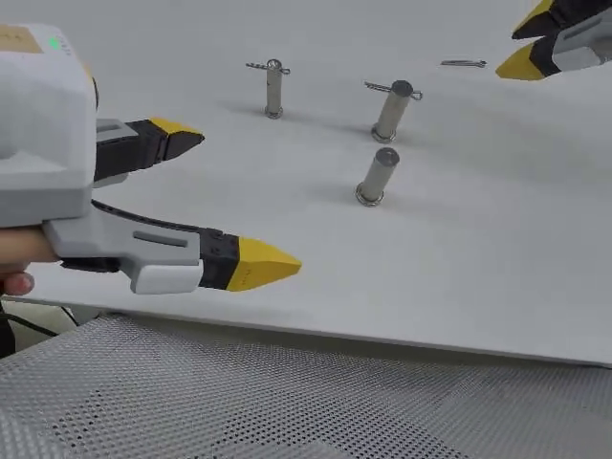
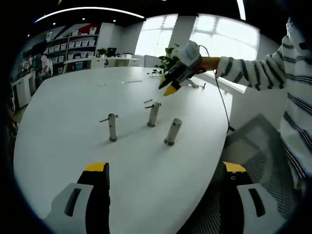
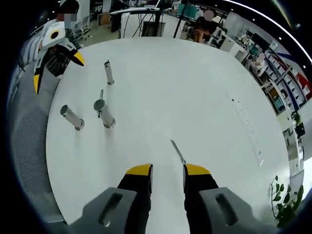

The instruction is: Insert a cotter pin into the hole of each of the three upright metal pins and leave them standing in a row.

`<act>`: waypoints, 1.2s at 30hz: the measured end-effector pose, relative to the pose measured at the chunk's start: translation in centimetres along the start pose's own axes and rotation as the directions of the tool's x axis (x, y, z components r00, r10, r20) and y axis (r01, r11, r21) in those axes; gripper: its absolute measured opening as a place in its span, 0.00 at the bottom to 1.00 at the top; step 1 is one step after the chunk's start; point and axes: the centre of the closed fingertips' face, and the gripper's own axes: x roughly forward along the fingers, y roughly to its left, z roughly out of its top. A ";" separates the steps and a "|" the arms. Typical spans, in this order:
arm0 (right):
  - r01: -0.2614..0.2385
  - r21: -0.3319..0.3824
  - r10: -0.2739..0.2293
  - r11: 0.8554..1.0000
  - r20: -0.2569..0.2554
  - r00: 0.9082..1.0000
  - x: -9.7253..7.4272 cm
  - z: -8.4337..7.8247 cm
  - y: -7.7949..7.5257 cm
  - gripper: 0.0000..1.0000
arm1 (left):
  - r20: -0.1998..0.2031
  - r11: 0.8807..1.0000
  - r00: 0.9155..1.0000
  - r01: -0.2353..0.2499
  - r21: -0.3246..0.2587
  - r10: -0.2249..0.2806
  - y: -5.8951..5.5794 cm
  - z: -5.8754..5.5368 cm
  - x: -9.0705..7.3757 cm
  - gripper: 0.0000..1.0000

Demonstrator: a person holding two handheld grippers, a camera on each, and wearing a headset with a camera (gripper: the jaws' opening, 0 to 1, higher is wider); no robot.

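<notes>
right claw (image 3: 167, 169) over round white table (image 3: 195, 87); shelving (image 2: 73, 44), windows (image 2: 214, 34)

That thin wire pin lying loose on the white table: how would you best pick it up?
Probably take the loose cotter pin near the middle of its length, coming down from above with the jaws either side. It is thin and lies flat on the table, so only its long sides offer a hold. The right gripper, open, is nearest.
</notes>
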 end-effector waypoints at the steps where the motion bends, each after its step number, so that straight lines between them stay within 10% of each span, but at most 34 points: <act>1: -0.004 -0.007 0.004 1.000 -0.007 1.000 0.2 -0.1 -0.1 0.19 | 0.001 1.000 1.000 0.001 -0.002 -0.001 0.0 0.0 0.0 0.93; 19: -0.064 -0.035 0.062 0.997 -0.074 0.995 4.7 -1.4 -2.1 0.09 | 0.028 1.000 1.000 -0.008 -0.025 0.009 0.0 0.5 0.1 0.90; 36: -0.135 -0.027 0.131 0.990 -0.115 0.985 5.4 -1.2 -1.8 0.00 | 0.021 0.999 1.000 -0.017 -0.036 0.017 0.2 0.4 -0.2 0.88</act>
